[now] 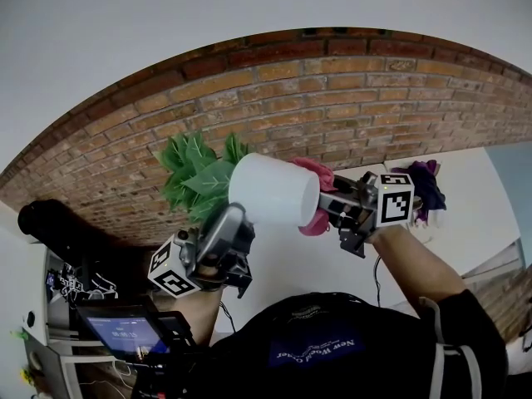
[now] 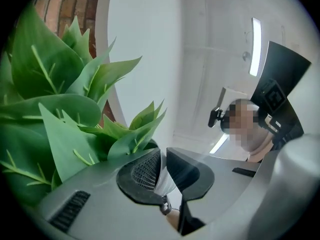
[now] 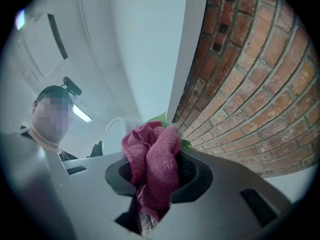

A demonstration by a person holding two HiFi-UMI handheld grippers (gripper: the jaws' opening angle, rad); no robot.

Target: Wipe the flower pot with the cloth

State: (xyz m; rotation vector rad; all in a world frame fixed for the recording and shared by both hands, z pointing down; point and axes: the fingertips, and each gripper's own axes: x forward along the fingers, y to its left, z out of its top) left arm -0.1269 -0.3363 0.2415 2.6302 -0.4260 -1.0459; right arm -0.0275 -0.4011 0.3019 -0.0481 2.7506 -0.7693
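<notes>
I hold a white flower pot [image 1: 274,191] up in the air, tipped on its side, with its green leaves [image 1: 195,177] pointing left. My left gripper [image 1: 236,214] comes from below and is shut on the pot's rim. In the left gripper view the white rim [image 2: 165,182] sits pinched between the jaws of the left gripper [image 2: 164,171], and leaves [image 2: 65,109] fill the left side. My right gripper [image 1: 330,204] is shut on a pink cloth [image 1: 316,221] that touches the pot's base end. The cloth [image 3: 152,159] bulges out of the right gripper [image 3: 157,176], with the pot [image 3: 116,130] just behind it.
A brick wall [image 1: 332,98] spans the view behind the pot. A purple object [image 1: 426,181] lies on a white surface [image 1: 465,189] behind my right gripper. A small screen [image 1: 125,332] and a dark object [image 1: 50,223] sit at lower left.
</notes>
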